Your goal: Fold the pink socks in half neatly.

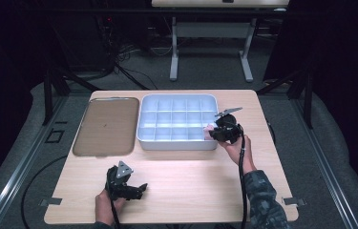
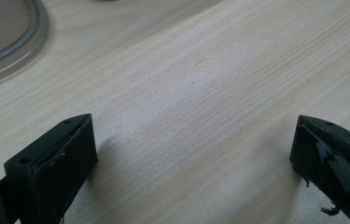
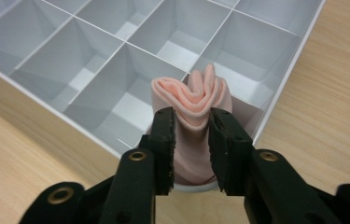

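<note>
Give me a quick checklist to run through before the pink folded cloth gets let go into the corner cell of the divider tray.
1. Right tool clamped on the pink cloth: ok, both pads press the folded bundle.
2. Cloth lined up with the corner cell of the white tray: ok, in the right gripper view it sits at the near corner cell by the rim.
3. Cloth fully down in the cell: cannot tell, its lower part is hidden behind the tool.
4. Neighbouring cells free: ok, those visible look empty.
5. Left tool out of the way: ok, open and low over the bare table, away from the tray.
6. Brown tray clear of the work: ok, it lies left of the white tray.
</note>
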`<action>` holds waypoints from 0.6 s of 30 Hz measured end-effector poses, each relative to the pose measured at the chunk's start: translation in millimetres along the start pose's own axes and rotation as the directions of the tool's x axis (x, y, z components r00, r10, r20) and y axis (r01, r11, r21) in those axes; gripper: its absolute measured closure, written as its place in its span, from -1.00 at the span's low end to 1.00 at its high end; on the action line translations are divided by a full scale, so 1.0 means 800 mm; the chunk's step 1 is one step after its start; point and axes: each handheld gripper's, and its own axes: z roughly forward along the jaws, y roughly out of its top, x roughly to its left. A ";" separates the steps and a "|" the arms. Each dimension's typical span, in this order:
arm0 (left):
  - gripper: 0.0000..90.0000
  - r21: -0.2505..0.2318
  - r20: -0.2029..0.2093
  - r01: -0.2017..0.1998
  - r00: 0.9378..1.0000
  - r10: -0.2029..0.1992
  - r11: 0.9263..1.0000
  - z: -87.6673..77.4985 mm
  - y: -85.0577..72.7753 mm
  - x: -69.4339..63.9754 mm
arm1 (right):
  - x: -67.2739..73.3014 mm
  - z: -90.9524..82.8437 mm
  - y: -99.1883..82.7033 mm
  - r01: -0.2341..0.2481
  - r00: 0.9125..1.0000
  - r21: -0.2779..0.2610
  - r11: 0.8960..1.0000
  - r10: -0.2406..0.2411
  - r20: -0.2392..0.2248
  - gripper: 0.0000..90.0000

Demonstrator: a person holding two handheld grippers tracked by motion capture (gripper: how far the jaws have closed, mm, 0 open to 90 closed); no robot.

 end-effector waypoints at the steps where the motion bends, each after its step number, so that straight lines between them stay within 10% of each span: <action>1: -1.00 0.000 0.000 0.002 1.000 -0.002 1.000 0.000 0.000 0.000 | 0.000 -0.003 -0.001 -0.004 1.000 -0.008 1.000 0.004 -0.005 0.46; 13: -1.00 0.000 0.000 -0.001 1.000 0.001 1.000 0.000 0.000 0.000 | 0.018 -0.041 -0.041 0.014 0.999 -0.034 0.999 -0.015 -0.034 -0.58; 18: -1.00 -0.001 0.000 0.000 1.000 0.000 1.000 0.000 0.000 0.000 | 0.029 -0.053 -0.062 0.040 0.999 -0.055 0.998 -0.041 -0.016 -0.69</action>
